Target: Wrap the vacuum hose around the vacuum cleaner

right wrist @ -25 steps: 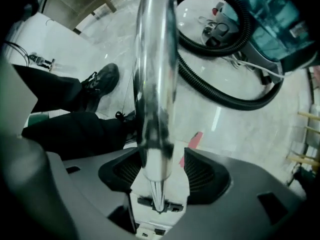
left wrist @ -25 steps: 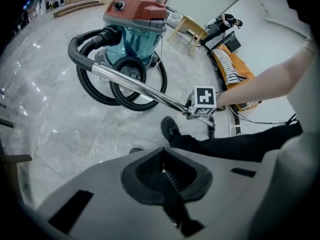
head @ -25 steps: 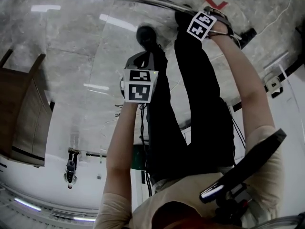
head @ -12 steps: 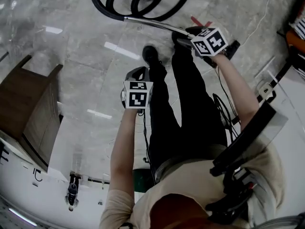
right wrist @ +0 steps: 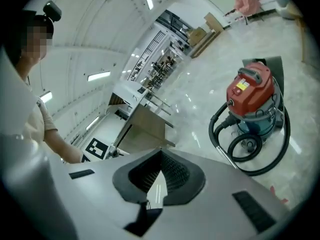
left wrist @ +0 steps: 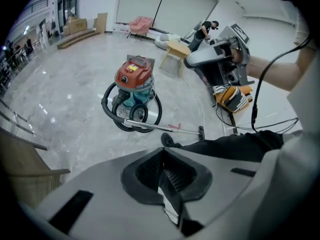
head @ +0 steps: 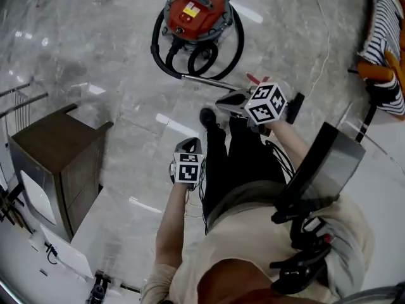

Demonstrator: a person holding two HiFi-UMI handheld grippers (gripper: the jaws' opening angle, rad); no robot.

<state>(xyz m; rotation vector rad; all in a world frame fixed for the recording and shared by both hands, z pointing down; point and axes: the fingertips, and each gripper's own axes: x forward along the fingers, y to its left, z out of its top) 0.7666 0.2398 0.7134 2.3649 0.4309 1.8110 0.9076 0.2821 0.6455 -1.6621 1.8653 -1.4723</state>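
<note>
Here the vacuum cleaner [head: 197,11] is standing upright on the glossy, grey-veined marble floor [head: 95,56]. It is showing a round red domed lid with a yellow label, and in the gripper views a teal drum beneath. The black hose [head: 158,49] is curling on the floor around the near side of the vacuum cleaner. One wide loop is hugging the base and smaller coils are lying inside it. From the hose a straight, shiny metal wand [head: 209,80] is running away from the vacuum cleaner towards the person's black shoe [head: 209,116]. It is lying flat on the marble.

Both tools are hanging well clear of the vacuum cleaner, on the person's side of it. The left gripper [head: 188,145] is pointing steeply down, and its ribbed black pads are pressing together with nothing between them. The right gripper [head: 223,99] is hovering nearer the vacuum cleaner than the left one, above the wand's far end, and is pointing roughly towards the red lid. Its jaws have just been closing and are now meeting, empty. Neither tool is touching the hose or the wand.

A boxy dark wooden cabinet [head: 57,151] with flat panels is standing to the left of the vacuum cleaner and well apart from it.
</note>
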